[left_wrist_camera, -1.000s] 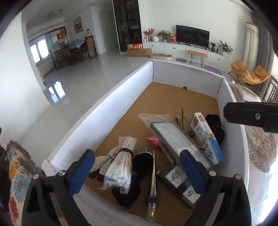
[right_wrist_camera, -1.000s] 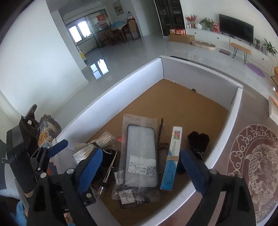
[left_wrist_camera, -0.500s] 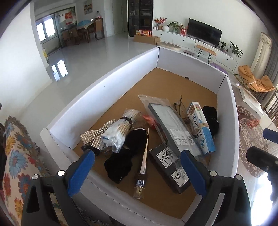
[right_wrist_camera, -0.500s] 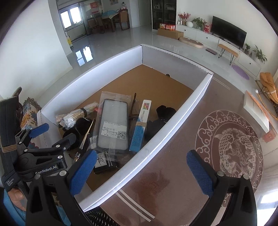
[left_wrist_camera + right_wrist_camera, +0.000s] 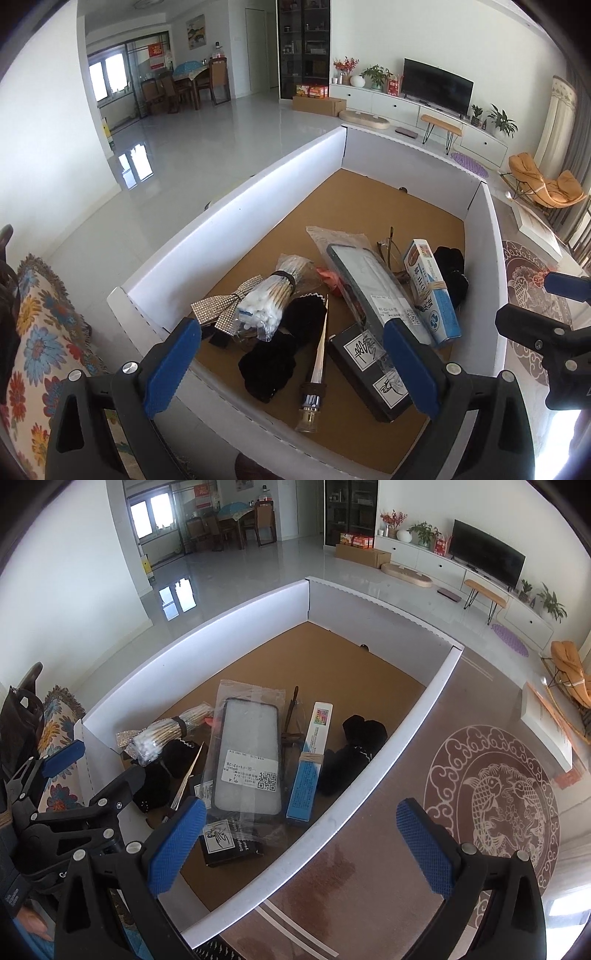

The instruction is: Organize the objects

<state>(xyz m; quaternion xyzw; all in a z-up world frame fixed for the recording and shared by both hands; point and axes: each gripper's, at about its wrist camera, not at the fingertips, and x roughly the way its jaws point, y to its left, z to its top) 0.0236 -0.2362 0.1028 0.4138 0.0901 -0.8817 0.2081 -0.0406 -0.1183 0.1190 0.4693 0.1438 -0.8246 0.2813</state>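
A white-walled box [image 5: 229,221] with a brown floor holds several items: a bag of cotton swabs [image 5: 269,302], a rhinestone bow [image 5: 214,310], black cloth [image 5: 280,347], a pointed bottle [image 5: 314,373], a black card box [image 5: 369,373], a bagged phone case [image 5: 369,280], a blue-white carton [image 5: 432,291]. My left gripper [image 5: 291,365] is open and empty above the box's near edge. My right gripper [image 5: 299,842] is open and empty over the box's right wall [image 5: 369,786]. The phone case [image 5: 251,753] and carton [image 5: 310,764] also show in the right wrist view.
A brown table top with a fish medallion [image 5: 491,794] lies right of the box. A floral cushion [image 5: 37,350] is at the left. The far half of the box floor [image 5: 369,206] is bare cardboard. A living room lies beyond.
Both grippers have pulled back and risen away from the box items. The right gripper has shifted right, over the box's right wall. Both stay open and empty.
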